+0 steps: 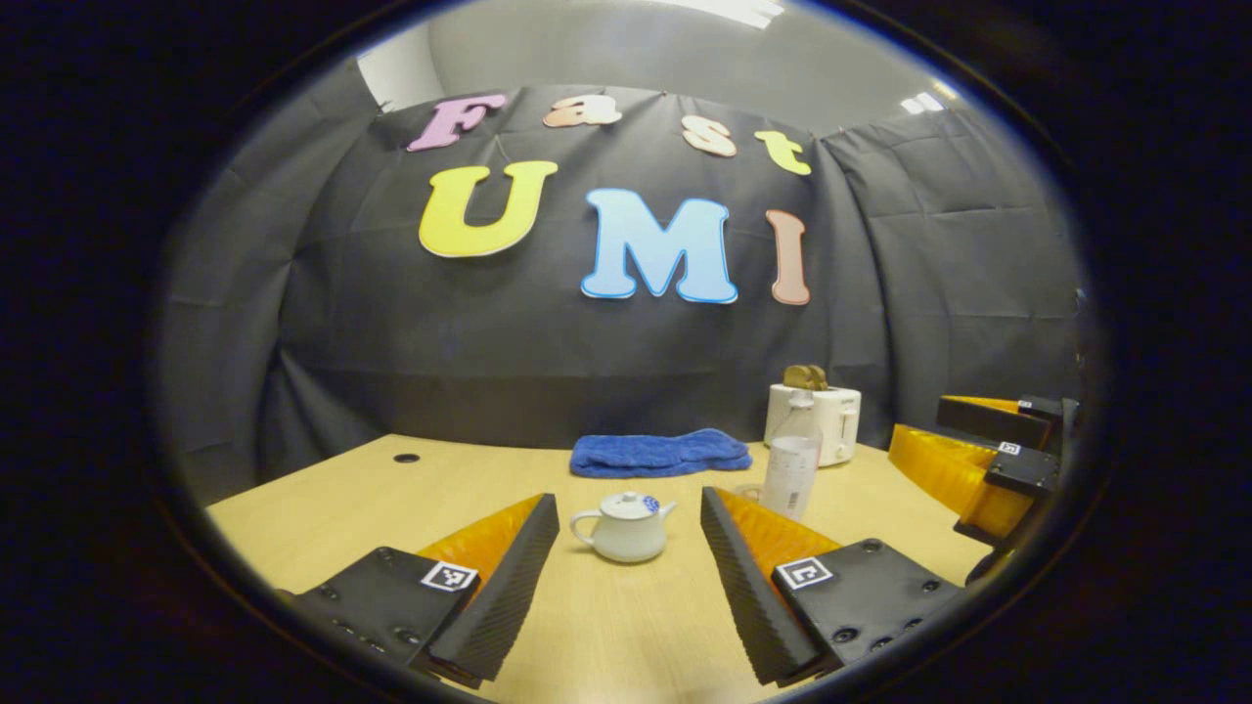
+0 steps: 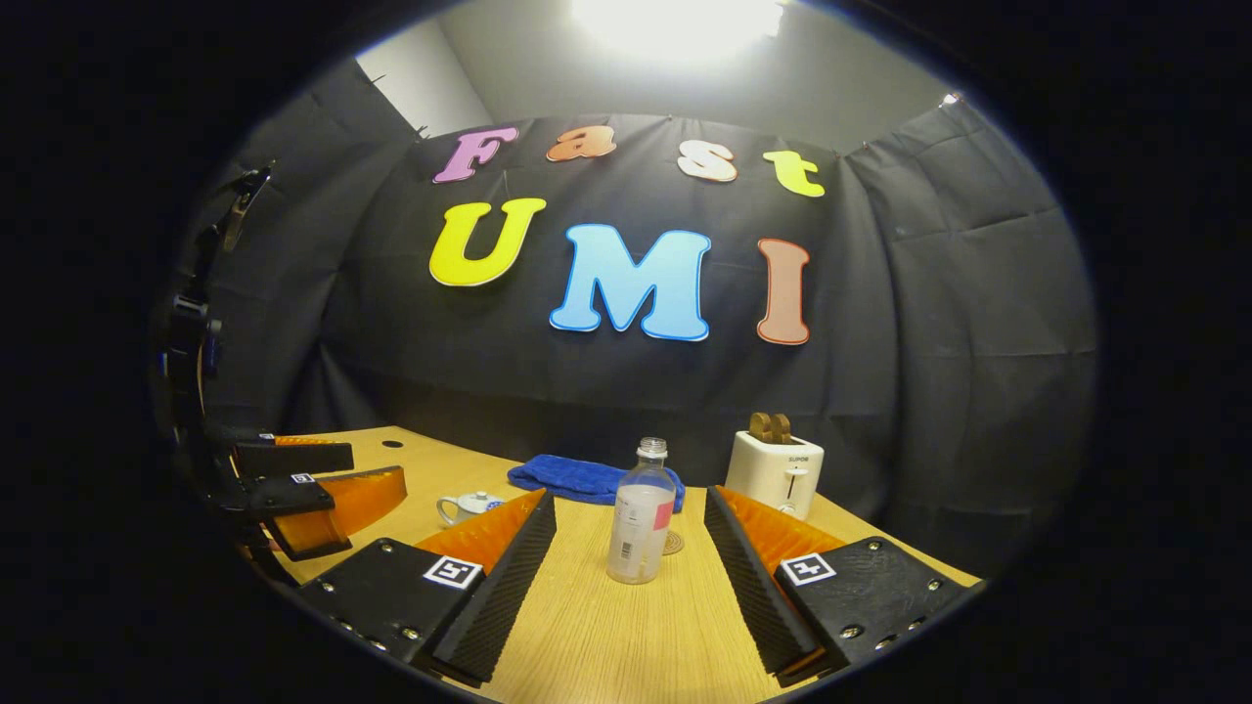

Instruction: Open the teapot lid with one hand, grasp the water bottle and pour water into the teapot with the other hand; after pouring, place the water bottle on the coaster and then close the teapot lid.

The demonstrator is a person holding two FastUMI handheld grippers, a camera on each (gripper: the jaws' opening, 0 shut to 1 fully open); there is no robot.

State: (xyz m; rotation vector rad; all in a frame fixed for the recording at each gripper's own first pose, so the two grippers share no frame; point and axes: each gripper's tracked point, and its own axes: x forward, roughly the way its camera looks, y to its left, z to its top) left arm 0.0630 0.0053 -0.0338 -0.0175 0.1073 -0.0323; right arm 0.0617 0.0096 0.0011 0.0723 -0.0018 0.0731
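A small white teapot (image 1: 626, 528) with its lid on stands on the wooden table (image 1: 391, 499), straight ahead of my open left gripper (image 1: 629, 562) and a short way beyond its fingertips. To its right stands a clear, uncapped water bottle (image 1: 790, 460). In the right gripper view the bottle (image 2: 641, 518) is upright just ahead of my open right gripper (image 2: 629, 557), with a small round coaster (image 2: 673, 543) right behind it. The teapot (image 2: 469, 506) peeks out left of that gripper's left finger. Each view also catches the other gripper at its side edge (image 1: 988, 460) (image 2: 303, 484), open.
A folded blue towel (image 1: 660, 452) lies at the back of the table. A white toaster (image 1: 817, 416) with bread in its slots stands at the back right, behind the bottle. A small round hole (image 1: 406, 458) sits in the tabletop at far left.
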